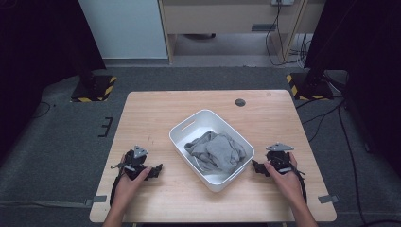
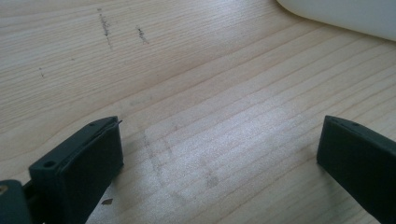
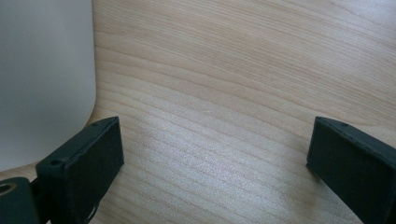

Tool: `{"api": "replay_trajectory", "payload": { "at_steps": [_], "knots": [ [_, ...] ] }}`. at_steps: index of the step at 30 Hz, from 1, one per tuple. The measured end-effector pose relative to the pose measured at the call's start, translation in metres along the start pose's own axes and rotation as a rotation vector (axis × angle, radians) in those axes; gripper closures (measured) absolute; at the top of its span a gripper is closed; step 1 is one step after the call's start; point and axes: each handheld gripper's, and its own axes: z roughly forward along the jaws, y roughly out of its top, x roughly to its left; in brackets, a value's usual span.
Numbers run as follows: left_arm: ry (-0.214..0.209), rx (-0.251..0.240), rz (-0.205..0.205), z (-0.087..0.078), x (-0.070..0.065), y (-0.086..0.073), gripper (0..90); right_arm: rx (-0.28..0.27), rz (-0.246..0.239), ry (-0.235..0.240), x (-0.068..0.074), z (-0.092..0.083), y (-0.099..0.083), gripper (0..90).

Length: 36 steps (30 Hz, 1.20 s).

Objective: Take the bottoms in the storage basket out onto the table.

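Above the tabletop (image 1: pixel 156 118), the high view showed a white bin (image 1: pixel 189 124) set at a slant near the middle, with a crumpled grey garment (image 1: pixel 217 151) lying inside it. The left gripper (image 1: pixel 153 170) rested on the wood to one side of the bin and the right gripper (image 1: pixel 257 166) to the other, each well clear of the cloth, with nothing held. A reach made at a shallow angle could knock the bin's rim and slide the light container across the smooth wood.

Along the left gripper view, the two black fingers (image 2: pixel 88 163) stood wide apart over bare wood, with a corner of the bin (image 2: pixel 345 16) at the upper right. Closing from that spot would have caught nothing.

Along the right gripper view, the fingers (image 3: pixel 88 158) were likewise spread wide and empty, the bin's white wall (image 3: pixel 44 79) just beside the near one. That closeness was the likelier trouble: a small sideways drift could nudge the bin. A pinch on a single loose fold might also lift only part of the garment and drag the rest over the rim.
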Motion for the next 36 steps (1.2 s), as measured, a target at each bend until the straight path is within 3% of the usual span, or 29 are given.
{"api": "replay_trajectory", "payload": {
  "at_steps": [13,16,20,24,25,27,31,35,36],
  "knots": [
    [0.002,0.000,-0.001,0.000,0.000,0.000,0.0,-0.002,0.011,0.013,0.003,-0.006,-0.004,6.2],
    [0.002,0.000,-0.001,0.000,0.000,0.000,0.0,-0.028,0.012,0.017,0.005,-0.013,-0.003,6.5],
    [0.003,0.000,-0.001,0.000,0.000,0.000,0.0,-0.042,-0.009,0.021,0.006,-0.025,0.003,6.4],
    [0.003,0.001,-0.002,0.000,-0.001,0.000,0.0,-0.048,-0.029,-0.011,0.004,-0.042,0.012,8.2],
    [0.004,0.002,-0.001,-0.001,-0.001,-0.001,0.0,-0.056,-0.026,-0.019,0.002,-0.054,0.021,8.2],
    [0.004,0.002,-0.002,-0.001,-0.001,-0.001,0.0,-0.063,-0.028,-0.016,0.002,-0.058,0.024,8.2],
    [0.005,0.002,-0.001,-0.001,-0.001,-0.001,0.0,-0.100,-0.008,0.011,-0.005,-0.084,0.043,8.6],
    [0.005,0.002,-0.002,-0.001,-0.001,-0.001,0.0,-0.110,-0.016,0.011,-0.009,-0.094,0.052,8.2],
    [0.005,0.002,-0.002,-0.001,-0.001,-0.001,0.0,-0.113,-0.015,0.029,-0.011,-0.097,0.058,7.8]
  ]
}}
